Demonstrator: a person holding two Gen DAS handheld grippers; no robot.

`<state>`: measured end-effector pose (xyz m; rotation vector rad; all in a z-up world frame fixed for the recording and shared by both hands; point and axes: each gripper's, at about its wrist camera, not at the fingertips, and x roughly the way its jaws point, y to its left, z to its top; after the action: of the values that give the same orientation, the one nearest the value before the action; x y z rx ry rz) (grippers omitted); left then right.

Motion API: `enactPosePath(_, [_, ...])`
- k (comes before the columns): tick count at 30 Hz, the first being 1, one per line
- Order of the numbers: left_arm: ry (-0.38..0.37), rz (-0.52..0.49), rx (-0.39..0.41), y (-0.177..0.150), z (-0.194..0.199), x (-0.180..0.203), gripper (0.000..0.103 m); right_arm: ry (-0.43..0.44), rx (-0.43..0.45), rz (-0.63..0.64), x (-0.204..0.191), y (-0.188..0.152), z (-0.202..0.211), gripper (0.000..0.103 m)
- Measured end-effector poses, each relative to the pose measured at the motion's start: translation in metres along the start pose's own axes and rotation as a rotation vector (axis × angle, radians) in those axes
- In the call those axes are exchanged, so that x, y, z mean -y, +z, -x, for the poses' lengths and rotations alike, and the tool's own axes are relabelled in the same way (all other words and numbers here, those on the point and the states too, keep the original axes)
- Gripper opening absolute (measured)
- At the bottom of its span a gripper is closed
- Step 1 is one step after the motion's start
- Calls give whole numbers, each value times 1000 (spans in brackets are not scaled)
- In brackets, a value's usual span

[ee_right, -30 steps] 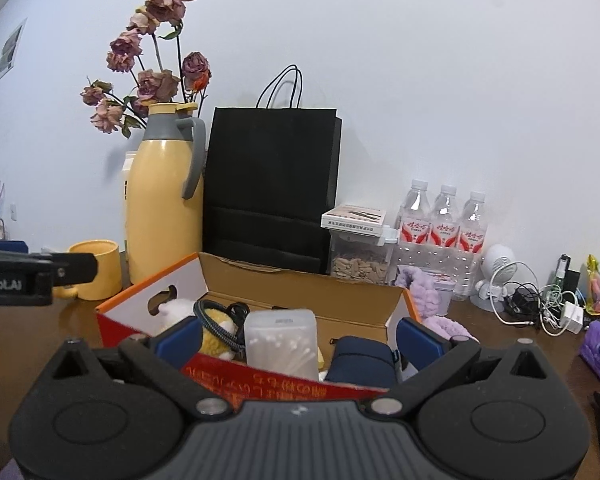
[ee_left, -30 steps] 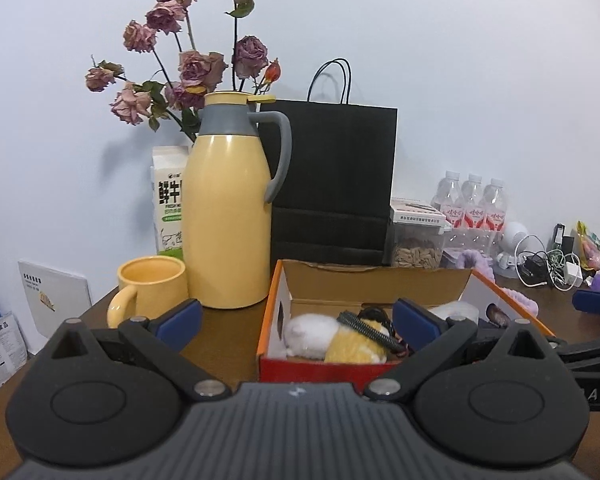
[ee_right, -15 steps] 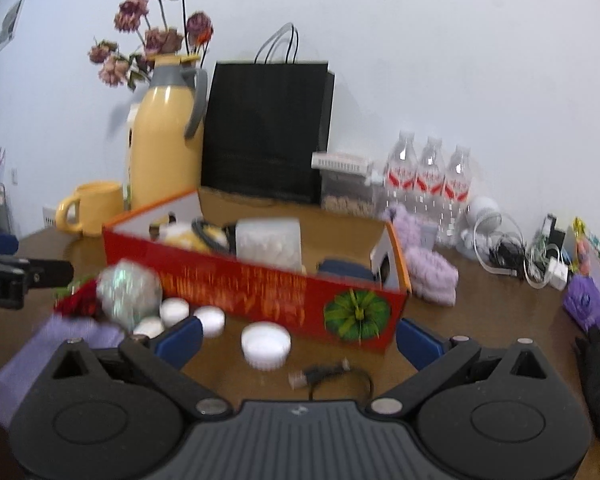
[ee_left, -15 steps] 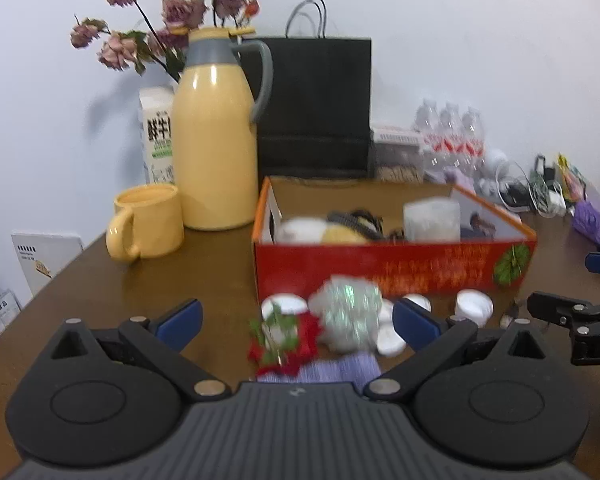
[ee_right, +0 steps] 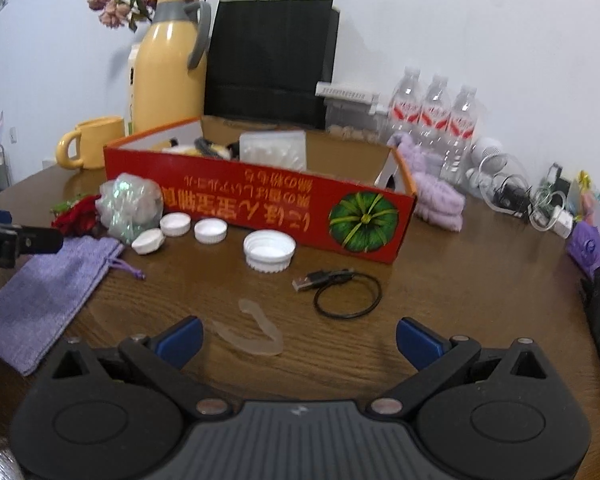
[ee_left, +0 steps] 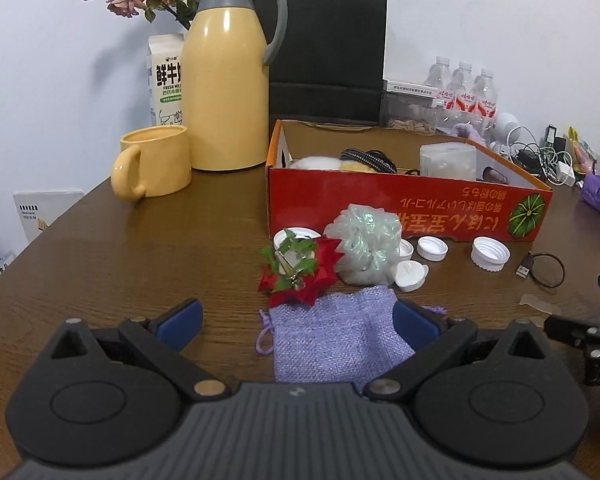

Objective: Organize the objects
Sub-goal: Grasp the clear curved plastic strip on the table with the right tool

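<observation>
The left claw [ee_left: 296, 320] is held spread wide above a brown wooden tabletop [ee_left: 140, 264], nothing gripped, with a lilac drawstring pouch [ee_left: 336, 336] lying flat between its blue-tipped fingers [ee_left: 180, 318]. Just beyond the pouch, a red fabric flower with green leaves [ee_left: 300, 270] is seen touching a crumpled clear plastic bundle [ee_left: 366, 248], and white bottle caps [ee_left: 490, 252] are scattered along the front wall of a red cardboard box [ee_left: 404, 210]. The right claw [ee_right: 298, 340] is likewise held spread and empty, with a curved translucent strip [ee_right: 248, 334] lying on the wood between its fingers. A looped black USB cable [ee_right: 340, 290] is seen farther out, near the box corner printed with a green pumpkin. Behind the box, a yellow thermos jug [ee_left: 228, 80], a yellow mug [ee_left: 156, 162], a black paper bag [ee_left: 332, 52] and three water bottles [ee_right: 432, 120] are lined along the white wall.
</observation>
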<state>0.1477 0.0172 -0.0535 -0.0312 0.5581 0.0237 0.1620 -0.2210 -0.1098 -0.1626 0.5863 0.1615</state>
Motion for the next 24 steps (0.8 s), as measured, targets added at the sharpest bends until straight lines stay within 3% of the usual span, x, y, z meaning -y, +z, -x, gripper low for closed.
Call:
enactPosePath(12, [0,-6,-11,-1,-1,2,103,74,-99,-97,9,2,-20,101])
enactPosePath(16, [5,-8,-20,-1,-3,2,103,87,-82,-88,6,3,-18,89])
enactPosePath(21, [13,-9,-29,-2,-4,2,103,99,-55,-83,4,4,-14,54])
enactPosePath(23, [14,-9,-34,-2,-5,2,103,113,-46,-76,3,5,-12,35])
enactPosePath(24, [14,-9,-36,-2,-6,2,103,120,-42,-73,2,5,-12,13])
